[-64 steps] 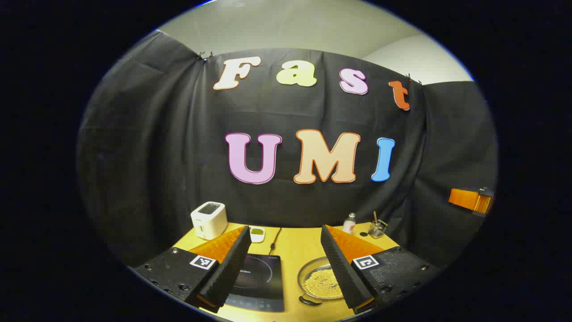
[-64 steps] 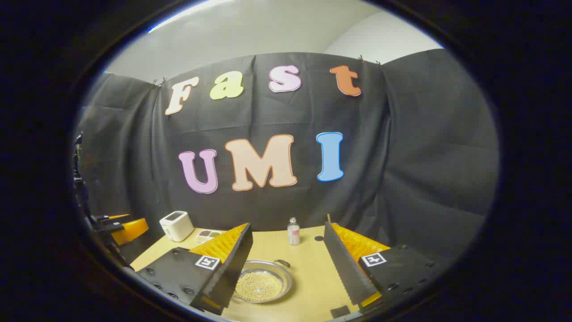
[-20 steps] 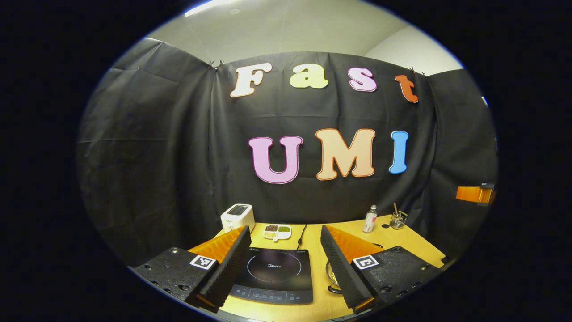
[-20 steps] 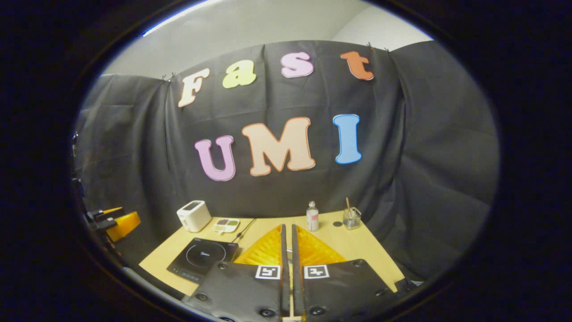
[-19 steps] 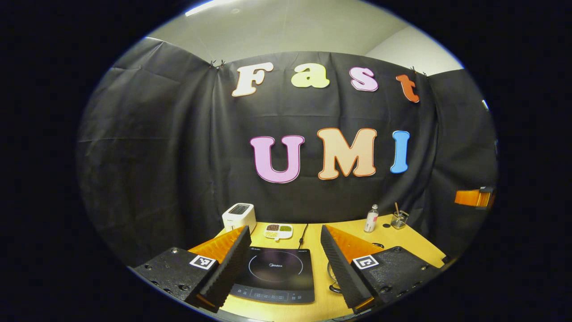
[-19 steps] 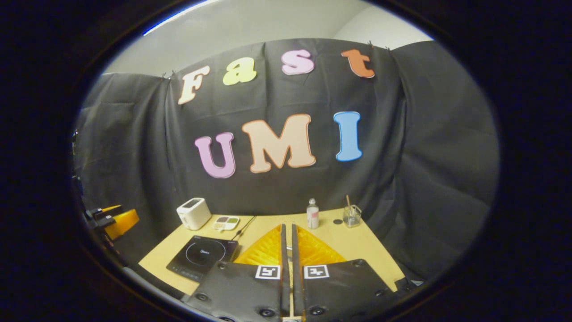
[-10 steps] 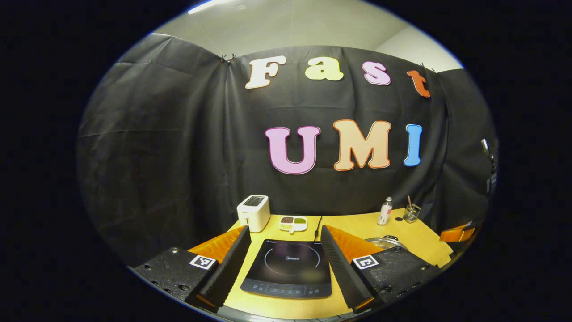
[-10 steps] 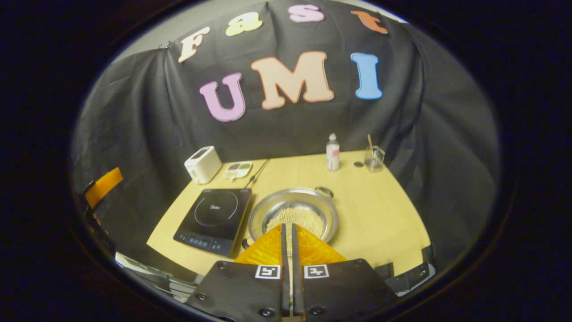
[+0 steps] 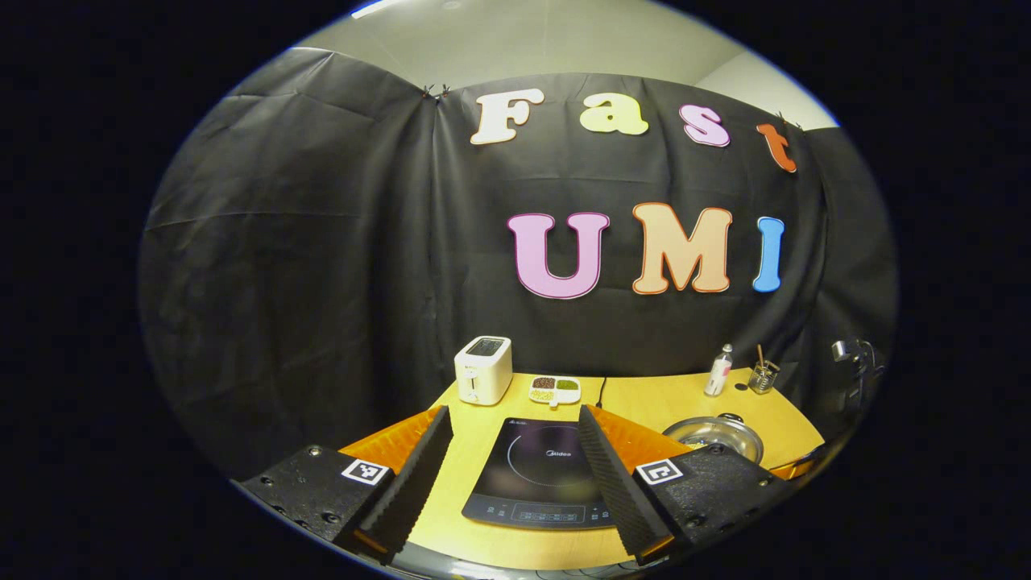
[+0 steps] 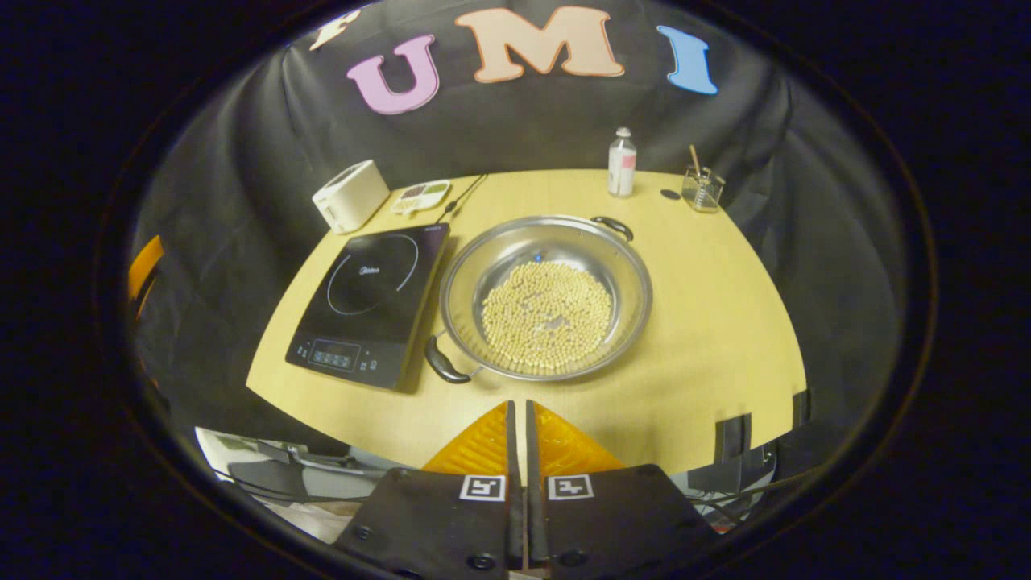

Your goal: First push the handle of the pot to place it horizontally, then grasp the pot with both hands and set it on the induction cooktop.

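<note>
A shallow steel pot (image 10: 548, 242) holding pale beans sits on the yellow table (image 10: 709, 322), just right of the black induction cooktop (image 10: 370, 290). One black pot handle (image 10: 445, 366) points to the near left and the other handle (image 10: 612, 225) to the far right, so they lie on a diagonal. My right gripper (image 10: 518, 404) is shut with nothing in it, high above the table's near edge, in front of the pot. My left gripper (image 9: 513, 412) is open and empty, above the near edge before the cooktop (image 9: 548, 475). The pot (image 9: 717, 435) lies to its right.
A white toaster (image 10: 350, 195), a small divided dish (image 10: 420, 193) and the cooktop's cord (image 10: 459, 197) stand at the back left. A small bottle (image 10: 621, 163) and a glass with a stick (image 10: 701, 187) stand at the back right. Black cloth walls close in the table.
The right gripper, open 3.2 s ago, has shut, risen and tilted down over the table. The left gripper has drawn back and to the left, bringing the cooktop between its fingers.
</note>
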`<state>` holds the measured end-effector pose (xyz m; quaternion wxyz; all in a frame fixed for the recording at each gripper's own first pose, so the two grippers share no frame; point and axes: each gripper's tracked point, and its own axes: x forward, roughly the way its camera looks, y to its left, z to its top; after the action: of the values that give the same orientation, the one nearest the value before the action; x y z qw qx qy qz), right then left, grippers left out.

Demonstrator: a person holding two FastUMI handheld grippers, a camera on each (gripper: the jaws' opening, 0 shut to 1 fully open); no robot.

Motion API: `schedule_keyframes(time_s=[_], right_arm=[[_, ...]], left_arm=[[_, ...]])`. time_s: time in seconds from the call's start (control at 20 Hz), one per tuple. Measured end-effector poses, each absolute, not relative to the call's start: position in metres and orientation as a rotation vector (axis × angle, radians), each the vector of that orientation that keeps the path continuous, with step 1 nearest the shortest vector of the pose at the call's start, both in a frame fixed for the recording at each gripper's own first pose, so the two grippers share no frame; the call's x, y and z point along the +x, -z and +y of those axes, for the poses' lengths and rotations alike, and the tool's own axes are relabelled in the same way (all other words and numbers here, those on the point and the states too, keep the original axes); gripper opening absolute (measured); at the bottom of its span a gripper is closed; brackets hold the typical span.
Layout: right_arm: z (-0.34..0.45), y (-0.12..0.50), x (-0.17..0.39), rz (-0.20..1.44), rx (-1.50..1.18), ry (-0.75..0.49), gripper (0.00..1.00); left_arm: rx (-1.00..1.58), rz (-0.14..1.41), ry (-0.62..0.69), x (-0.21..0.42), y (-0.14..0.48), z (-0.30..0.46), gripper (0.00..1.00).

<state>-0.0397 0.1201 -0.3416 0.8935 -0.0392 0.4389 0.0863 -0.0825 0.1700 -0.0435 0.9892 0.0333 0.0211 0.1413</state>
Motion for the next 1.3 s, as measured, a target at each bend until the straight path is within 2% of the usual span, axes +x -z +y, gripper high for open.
schedule_keyframes(time_s=[0.05,0.1,0.15,0.2,0.5,0.55,0.6,0.65,0.7,0.95,1.0,1.1,1.15,1.2,1.25,1.3], right_arm=[[0.12,0.349,-0.042,0.944,-0.089,-0.17,0.0],[0.122,0.356,-0.044,0.971,-0.088,-0.17,0.05],[0.122,0.361,-0.043,0.995,-0.092,-0.166,0.05],[0.122,0.368,-0.041,1.017,-0.1,-0.156,0.05],[0.129,0.41,-0.032,1.131,-0.102,-0.128,0.05],[0.13,0.417,-0.029,1.139,-0.109,-0.119,0.0],[0.132,0.421,-0.026,1.144,-0.11,-0.11,0.05],[0.133,0.426,-0.023,1.146,-0.109,-0.101,0.05],[0.136,0.43,-0.021,1.148,-0.11,-0.089,0.05],[0.146,0.442,-0.014,1.141,-0.094,-0.043,0.05],[0.15,0.443,-0.012,1.133,-0.088,-0.039,0.0],[0.157,0.442,-0.006,1.11,-0.051,-0.015,0.0],[0.16,0.442,-0.003,1.102,-0.03,-0.004,0.05],[0.164,0.443,-0.003,1.097,-0.013,0.007,0.14],[0.168,0.443,0.0,1.091,0.0,0.011,0.14],[0.171,0.444,0.001,1.088,0.002,0.013,0.0]], left_arm=[[0.065,0.046,-0.286,-0.084,0.047,0.174,0.95],[0.063,0.046,-0.287,-0.084,0.048,0.177,0.96],[0.064,0.049,-0.286,-0.085,0.051,0.179,0.93],[0.066,0.056,-0.288,-0.087,0.054,0.183,0.96],[0.067,0.101,-0.347,-0.099,0.073,0.21,0.96],[0.064,0.107,-0.359,-0.102,0.075,0.215,0.96],[0.06,0.11,-0.369,-0.104,0.076,0.218,0.92],[0.058,0.111,-0.377,-0.106,0.077,0.221,0.96],[0.057,0.113,-0.384,-0.105,0.078,0.223,0.92],[0.055,0.113,-0.396,-0.109,0.081,0.228,0.93],[0.052,0.113,-0.395,-0.11,0.081,0.228,0.96],[0.048,0.114,-0.387,-0.108,0.086,0.227,0.93],[0.047,0.115,-0.377,-0.108,0.087,0.225,0.96],[0.048,0.116,-0.37,-0.108,0.089,0.224,0.93],[0.049,0.118,-0.364,-0.107,0.091,0.224,0.96],[0.048,0.122,-0.357,-0.106,0.092,0.222,0.99]])
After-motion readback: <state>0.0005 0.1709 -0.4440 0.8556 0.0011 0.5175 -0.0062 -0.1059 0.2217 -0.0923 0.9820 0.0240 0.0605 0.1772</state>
